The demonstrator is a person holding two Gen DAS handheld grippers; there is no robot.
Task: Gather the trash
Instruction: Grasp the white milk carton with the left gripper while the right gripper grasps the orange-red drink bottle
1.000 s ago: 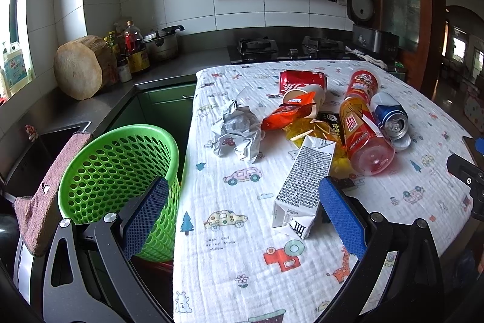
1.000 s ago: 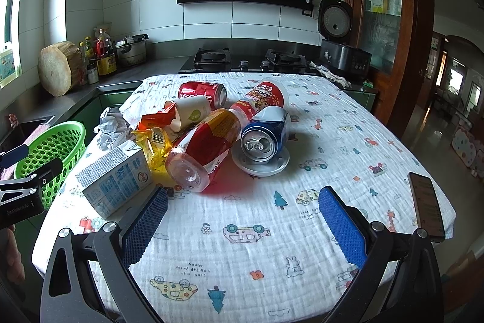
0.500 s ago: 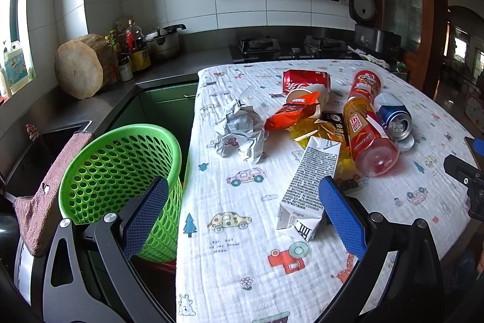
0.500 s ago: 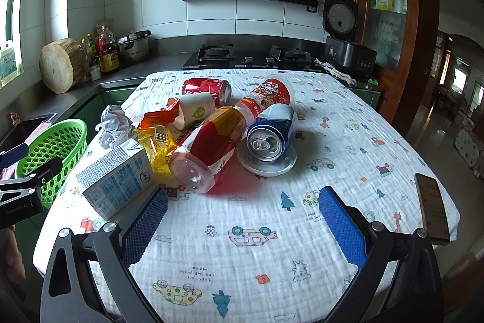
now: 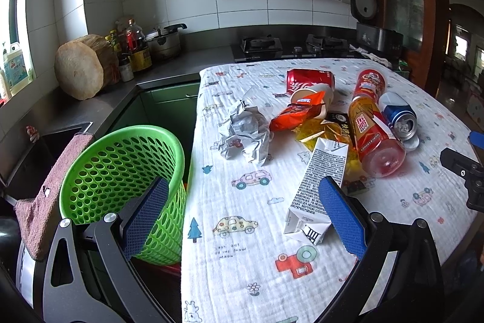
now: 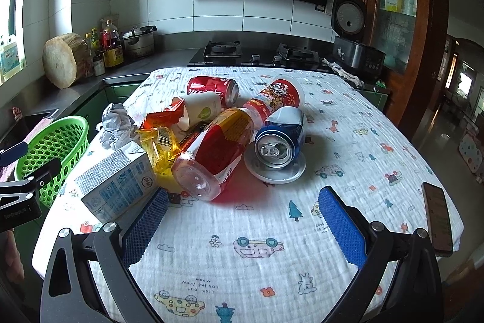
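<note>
Left tongs and right tongs: black skeletal frames with triangular cut-outs, silver pivot screws, and blue textured pads on both fingers.

A green perforated plastic basket stands upright beside the table's left edge. On the printed cloth lie a crumpled grey paper wad, a flattened white milk carton, an orange snack wrapper, a yellow cellophane wrapper, a toppled red-labelled clear plastic bottle, 1 red can and 1 dented blue can, both on their sides.
</note>
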